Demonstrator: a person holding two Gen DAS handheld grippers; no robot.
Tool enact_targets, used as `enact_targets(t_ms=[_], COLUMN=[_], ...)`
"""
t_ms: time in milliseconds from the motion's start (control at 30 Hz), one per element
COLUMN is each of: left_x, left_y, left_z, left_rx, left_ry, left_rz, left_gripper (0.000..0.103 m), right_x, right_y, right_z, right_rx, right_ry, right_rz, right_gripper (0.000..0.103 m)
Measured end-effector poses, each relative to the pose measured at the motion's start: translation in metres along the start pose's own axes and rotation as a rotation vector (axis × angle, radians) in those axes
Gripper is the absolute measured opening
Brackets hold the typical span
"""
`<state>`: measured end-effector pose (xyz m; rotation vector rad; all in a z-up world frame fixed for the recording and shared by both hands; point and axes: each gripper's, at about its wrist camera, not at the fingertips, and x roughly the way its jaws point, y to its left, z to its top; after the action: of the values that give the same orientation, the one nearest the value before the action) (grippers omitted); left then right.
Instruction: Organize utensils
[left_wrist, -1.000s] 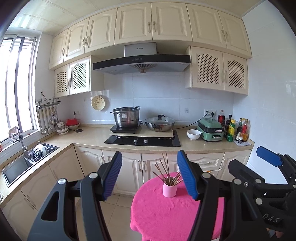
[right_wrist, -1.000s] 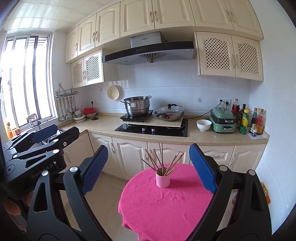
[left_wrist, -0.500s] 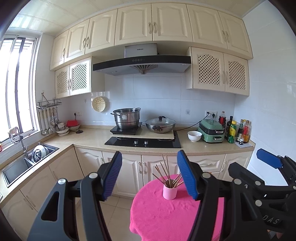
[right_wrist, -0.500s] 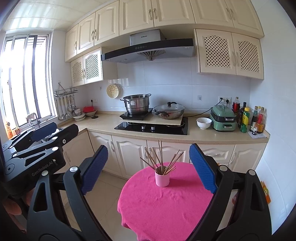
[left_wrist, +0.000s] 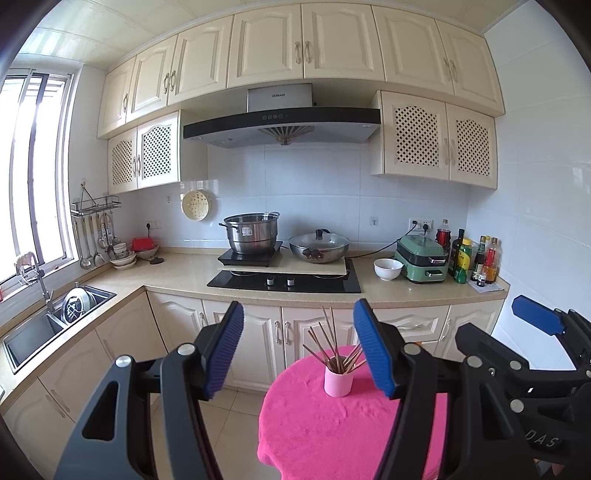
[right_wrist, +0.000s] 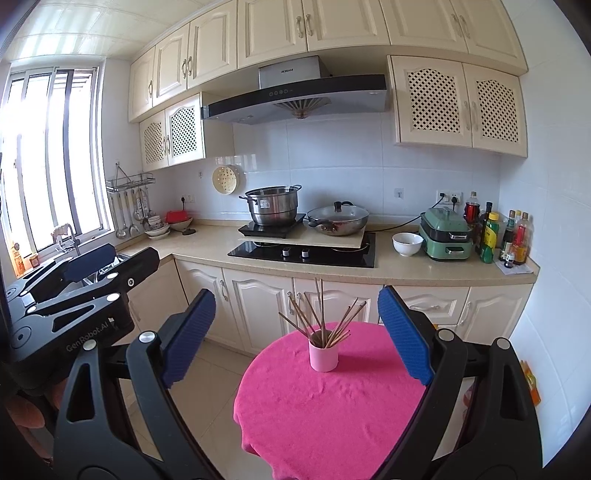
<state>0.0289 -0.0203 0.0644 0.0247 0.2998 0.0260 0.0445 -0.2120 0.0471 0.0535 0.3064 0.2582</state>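
A pink cup (left_wrist: 338, 380) holding several brown chopsticks (left_wrist: 328, 345) stands on a round table with a pink cloth (left_wrist: 332, 424). My left gripper (left_wrist: 298, 350) is open and empty, held well back from the cup. In the right wrist view the cup (right_wrist: 323, 354) with its chopsticks (right_wrist: 321, 317) stands near the far side of the pink table (right_wrist: 325, 398). My right gripper (right_wrist: 297, 336) is open and empty, also well short of the cup. Each gripper shows at the side of the other's view.
A kitchen counter (right_wrist: 406, 271) runs behind the table, with a steel pot (right_wrist: 273, 206), a lidded pan (right_wrist: 338, 219), a white bowl (right_wrist: 407, 243), a green cooker (right_wrist: 447, 234) and bottles (right_wrist: 489, 236). A sink (left_wrist: 33, 332) is at the left. Tiled floor (right_wrist: 218, 376) lies left of the table.
Both views have tilted slightly, so the kitchen sits a little lower in frame. Both grippers stay open and the cup has not moved.
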Motion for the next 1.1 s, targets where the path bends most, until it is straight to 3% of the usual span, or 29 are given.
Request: enact_targets(t_ms=[1100], left_x=[0.004], left_y=[0.0019], left_z=[0.0025], left_rx=[0.012], left_ry=[0.008], left_rz=[0.001], left_gripper=[0.062], right_x=[0.0065], right_y=[0.0048], right_z=[-0.0015], right_rx=[0.004], right_ry=[0.003], right_rz=[0.008], right_gripper=[0.088])
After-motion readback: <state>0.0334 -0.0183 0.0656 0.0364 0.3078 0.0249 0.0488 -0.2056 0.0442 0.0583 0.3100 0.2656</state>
